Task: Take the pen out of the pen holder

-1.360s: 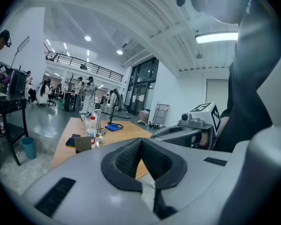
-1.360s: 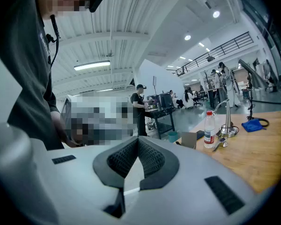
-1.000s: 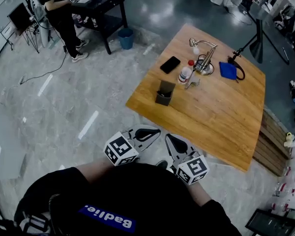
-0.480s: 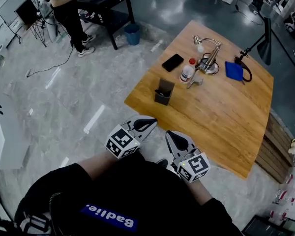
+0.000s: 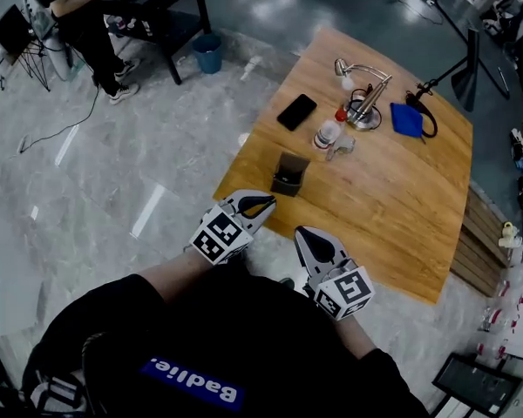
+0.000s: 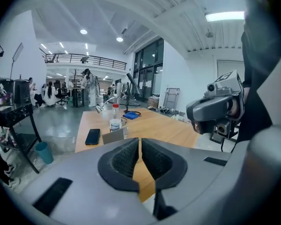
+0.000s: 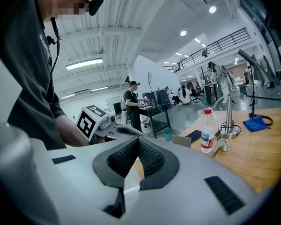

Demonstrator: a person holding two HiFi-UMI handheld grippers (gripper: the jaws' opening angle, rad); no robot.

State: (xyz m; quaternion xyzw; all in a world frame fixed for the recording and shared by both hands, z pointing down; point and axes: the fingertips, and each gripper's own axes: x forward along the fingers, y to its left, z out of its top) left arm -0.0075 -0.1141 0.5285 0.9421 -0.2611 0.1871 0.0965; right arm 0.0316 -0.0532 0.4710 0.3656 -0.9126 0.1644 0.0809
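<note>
A dark square pen holder (image 5: 289, 174) stands near the wooden table's (image 5: 392, 207) left edge; its inside is dark and I cannot make out a pen. It shows as a small grey box in the left gripper view (image 6: 113, 136) and the right gripper view (image 7: 181, 141). My left gripper (image 5: 263, 202) is shut and empty, its tip just short of the table's near corner and close in front of the holder. The same shut jaws fill the left gripper view (image 6: 140, 146). My right gripper (image 5: 302, 234) hangs lower right, off the table, shut and empty (image 7: 137, 146).
Beyond the holder lie a black phone (image 5: 296, 111), a water bottle (image 5: 329, 131), a metal desk lamp (image 5: 363, 103) and a blue cloth (image 5: 407, 120). A person (image 5: 74, 16) works at a black desk at the far left, beside a blue bin (image 5: 207, 53).
Both grippers have moved forward toward the table, the left one farther, so its tip now nears the table corner by the holder. Both stay shut.
</note>
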